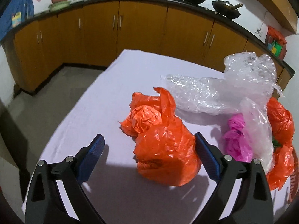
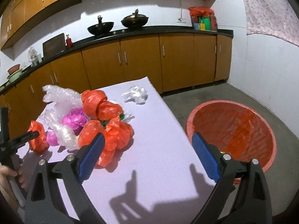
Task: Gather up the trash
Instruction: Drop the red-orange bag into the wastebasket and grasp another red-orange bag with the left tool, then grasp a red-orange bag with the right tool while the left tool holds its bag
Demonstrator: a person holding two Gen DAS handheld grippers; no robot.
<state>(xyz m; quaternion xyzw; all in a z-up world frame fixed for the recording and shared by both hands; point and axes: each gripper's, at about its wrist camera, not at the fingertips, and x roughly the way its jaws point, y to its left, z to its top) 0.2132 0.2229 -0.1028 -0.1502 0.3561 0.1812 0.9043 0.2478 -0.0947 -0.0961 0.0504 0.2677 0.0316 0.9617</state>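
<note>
Basin (image 2: 192,119) only in R view, orange bag (image 1: 164,149) btwn L hand-held gripper (image 1: 149,149) pads

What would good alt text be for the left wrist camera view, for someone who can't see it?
Open left tongs straddle a crumpled orange plastic bag on a lavender-covered table. To its right lie bubble wrap, a pink bag and more orange bags; orange kitchen cabinets run behind.

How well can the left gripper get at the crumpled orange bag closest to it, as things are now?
Probably well, yes. The left gripper is open, and the crumpled orange bag already sits between its blue pads, close to the right one. Nothing lies across it; the bubble wrap is behind.
</note>
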